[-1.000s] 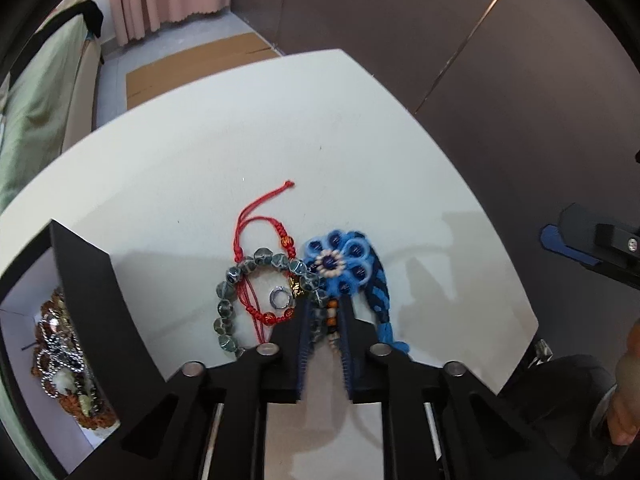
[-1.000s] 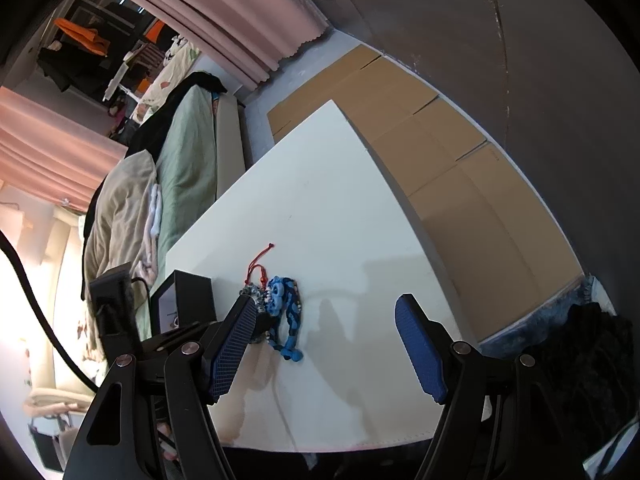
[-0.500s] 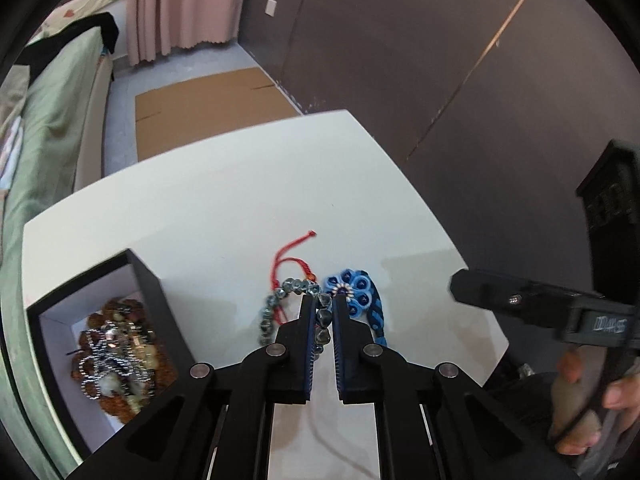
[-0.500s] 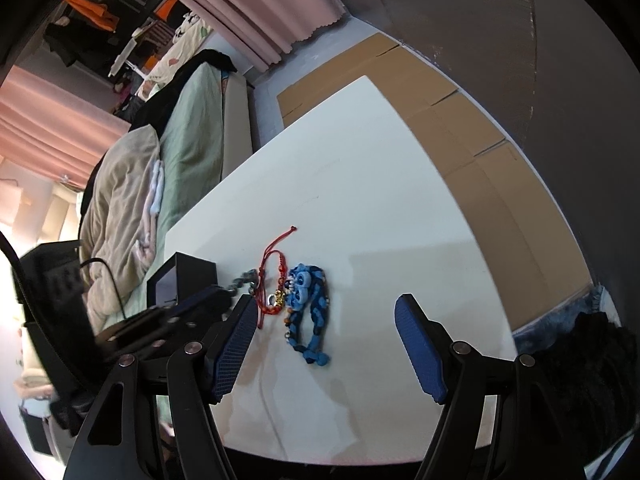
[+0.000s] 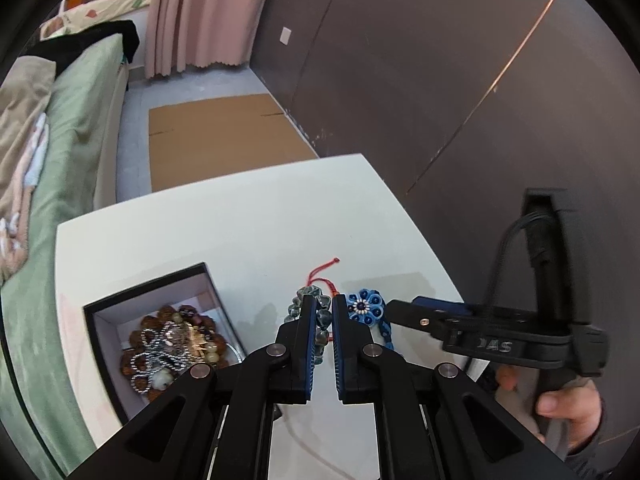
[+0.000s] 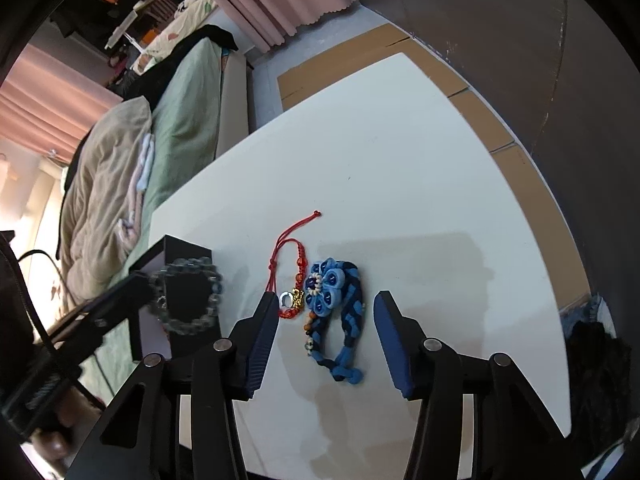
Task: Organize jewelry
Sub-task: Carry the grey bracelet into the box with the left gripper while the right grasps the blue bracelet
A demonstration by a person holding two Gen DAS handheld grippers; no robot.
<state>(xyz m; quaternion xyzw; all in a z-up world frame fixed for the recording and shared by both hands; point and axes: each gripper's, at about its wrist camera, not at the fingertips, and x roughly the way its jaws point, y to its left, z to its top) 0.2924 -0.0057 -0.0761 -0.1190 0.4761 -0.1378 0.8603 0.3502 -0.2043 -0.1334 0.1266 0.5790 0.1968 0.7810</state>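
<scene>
left gripper [image 5: 323,312] clamps grey bead bracelet [image 6: 186,296], airborne in right view | right gripper [image 6: 326,314] spread wide

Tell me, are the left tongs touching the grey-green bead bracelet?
Touching. In the left wrist view the left tongs are shut on the bead bracelet; the right wrist view shows it hanging from them, off the table.

From my left tool [image 5: 320,316] the grey bead bracelet [image 5: 322,320] is mostly hidden behind the fingers [image 5: 306,344] — only a few beads show. On the right camera that bracelet [image 6: 186,294] is motion-blurred, and the small silver charm [image 6: 285,300] is too small to identify.
</scene>
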